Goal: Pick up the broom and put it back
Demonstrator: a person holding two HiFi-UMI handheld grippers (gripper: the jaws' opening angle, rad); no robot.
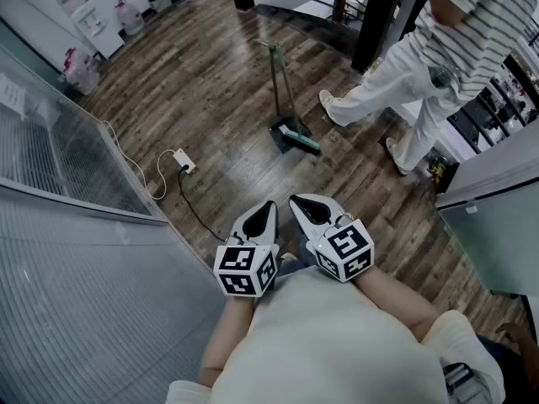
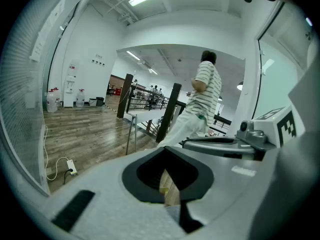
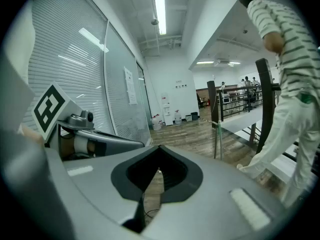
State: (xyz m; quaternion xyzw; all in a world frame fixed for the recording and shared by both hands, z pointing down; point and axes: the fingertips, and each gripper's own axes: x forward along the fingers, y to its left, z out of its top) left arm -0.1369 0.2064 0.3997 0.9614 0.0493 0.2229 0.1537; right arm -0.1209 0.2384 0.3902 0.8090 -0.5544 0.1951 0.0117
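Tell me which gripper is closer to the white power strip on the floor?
Left. The left gripper is down-right of the white power strip; the right gripper lies farther right.

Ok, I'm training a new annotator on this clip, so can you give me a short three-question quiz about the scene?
1. True or false: the right gripper is holding the broom.
2. The broom is: A) lying flat on the floor, B) standing upright on the wood floor, C) leaning against a glass wall.
3. In the head view, what lies on the floor left of the broom?

Key: 1 false, it is shut on nothing. 2 B. 3 a white power strip with its cable.
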